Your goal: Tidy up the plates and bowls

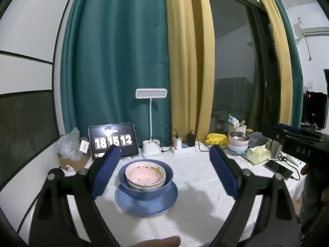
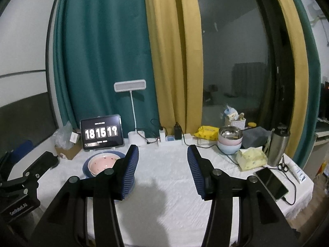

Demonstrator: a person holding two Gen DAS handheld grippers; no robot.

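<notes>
Now, from my seat the dishes look mostly gathered: a pink dotted bowl point(image 1: 145, 171) sits nested, with at least one pale dish under it, inside a blue bowl point(image 1: 146, 187), and that rests on a blue plate point(image 1: 146, 202) on the white tablecloth point(image 1: 195, 205), at about 6 o'clock from the tablet clock point(image 1: 113, 141). I judge that stack as done. What may be left is the second pile at roughly 2 o'clock from it, near the back edge: a metal bowl point(image 2: 229, 132) on a pink bowl point(image 2: 229, 140) on a pale blue bowl point(image 2: 229, 148); whether those belong to the job I cannot say. My left gripper point(image 1: 164, 167) hovers above the near edge with its pads spread wide to either side of the blue stack, touching nothing. My right gripper point(image 2: 162, 168) is likewise spread wide and empty over bare cloth, the blue stack at its 10 o'clock. The left view gives me the whole blue stack, which the right view half hides behind its own left finger. The right view shows the far pile cleanly, plus the steel flask point(image 2: 277, 146), scissors point(image 2: 283, 165) and phone point(image 2: 272, 182) at 3 o'clock; in the left view the right gripper's body covers part of that corner.
</notes>
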